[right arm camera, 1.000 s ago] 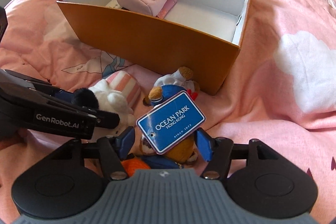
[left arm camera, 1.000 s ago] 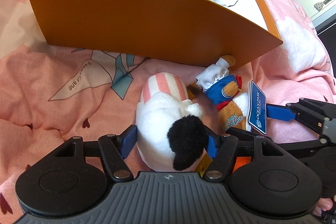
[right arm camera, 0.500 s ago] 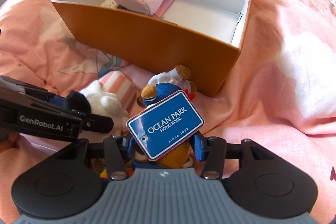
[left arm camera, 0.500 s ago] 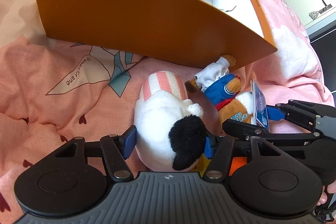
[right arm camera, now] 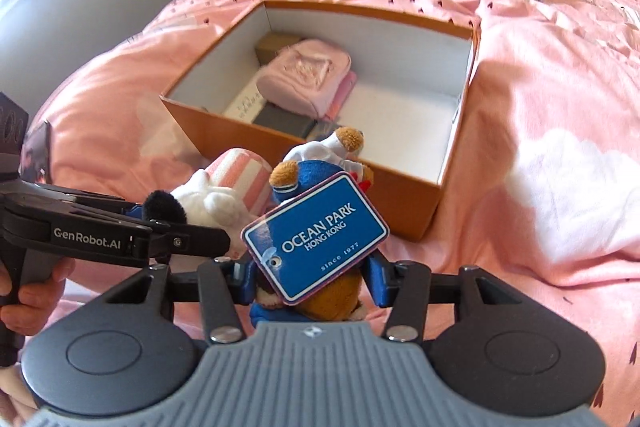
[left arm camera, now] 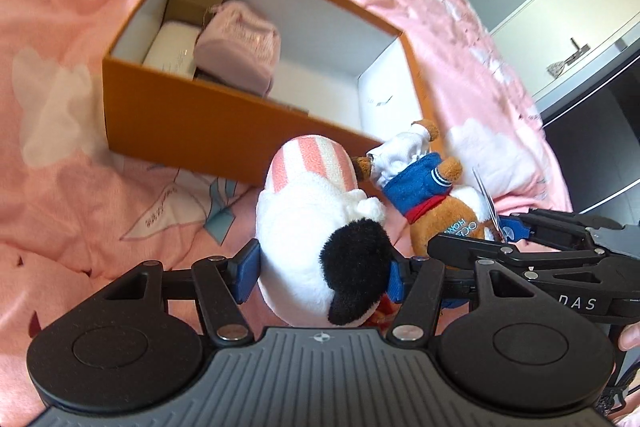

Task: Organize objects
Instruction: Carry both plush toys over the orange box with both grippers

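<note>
Pink bedding [right arm camera: 540,75] with white cloud prints covers the whole working surface; a grey wall and a white cabinet [left arm camera: 560,27] stand behind.

Counts: two hand-held grippers, two plush toys, one open box.

Item 1. Left gripper [left arm camera: 322,269]: blue pads pressed against both flanks of the white plush [left arm camera: 308,227], a toy with one black ear and a pink-striped part; jaws stand fairly wide around its bulk. A hand [right arm camera: 36,291] on the handle shows in the right wrist view.

Item 2. Right gripper [right arm camera: 310,277]: pads closed on the lower body of the brown bear plush [right arm camera: 320,179], which wears a blue jacket and a white hat. One blue Ocean Park tag [right arm camera: 316,235] hangs in front of it.

Both toys sit side by side, just beside each other, in front of the box's near wall.

Item 3. Orange box [right arm camera: 416,195], white inside, resting on the bedding beyond the toys. Contents, all at its left end: one pink pouch [right arm camera: 306,77] on top, one white flat item [left arm camera: 172,47], one brown carton [left arm camera: 192,1] at the far corner, and dark flat items [right arm camera: 280,119] near the front wall. Its right half shows bare floor.

Change since a second ago: both toys were lying on the bedding below the box wall; now both are lifted clear, and the box interior is seen from higher up. Both sets of jaws have narrowed onto their toys.
</note>
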